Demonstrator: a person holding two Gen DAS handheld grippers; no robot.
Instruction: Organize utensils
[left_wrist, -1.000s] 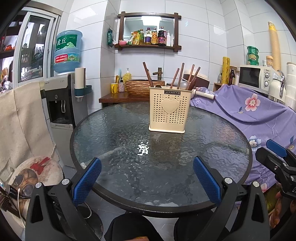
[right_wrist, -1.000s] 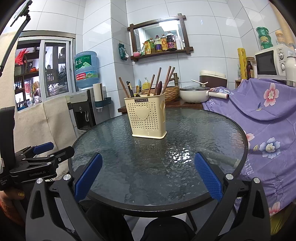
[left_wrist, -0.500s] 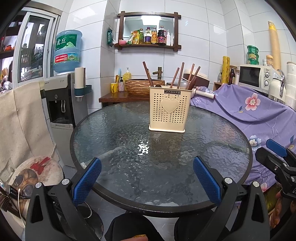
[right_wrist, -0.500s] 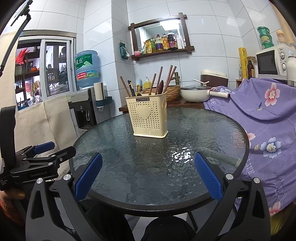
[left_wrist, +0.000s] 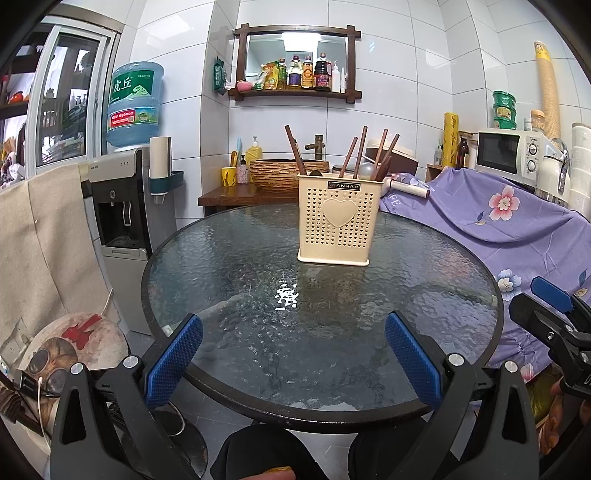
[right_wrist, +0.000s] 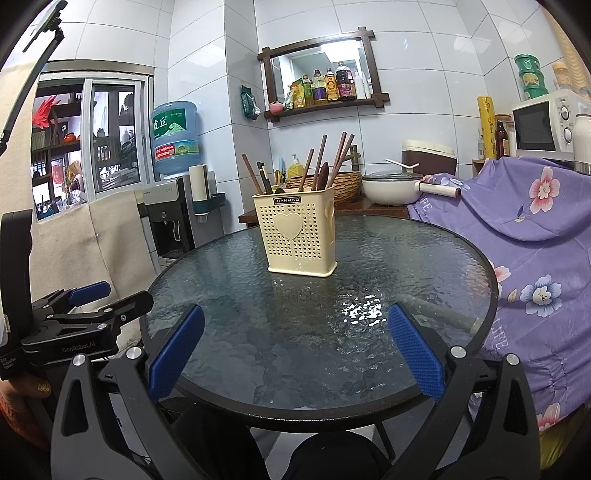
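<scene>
- The cream utensil holder (left_wrist: 338, 220) stands upright on the round glass worktop (left_wrist: 258, 332), toward its far side and well apart from both grippers.
- Brown chopsticks (left_wrist: 360, 151) and dark spoon-like utensils (right_wrist: 323, 177) stick up out of the holder, their long axes near vertical and fanned slightly outward. How they are sorted among inner compartments is hidden by the perforated wall.
- The left hand-held gripper (left_wrist: 293, 356) hovers at the near rim of the worktop with its blue pads spread wide and nothing between them. From it the holder lies straight ahead and a little to the right.
- The right hand-held gripper (right_wrist: 295, 352) is likewise spread wide and empty at the near rim. From it the holder lies ahead and slightly to the left.
- Each gripper shows at the edge of the other's view, so they sit side by side with the holder roughly between their lines of sight. Neither looks clearly nearer; the pictures do not settle it.
- The rest of the glass carries no loose utensil, so the coming move likely depends on reaching forward and above the holder's rim.
- Because the handles point upward, a grasp would probably need the fingers closing across a shaft from the side, then lifting along that upright axis.
</scene>
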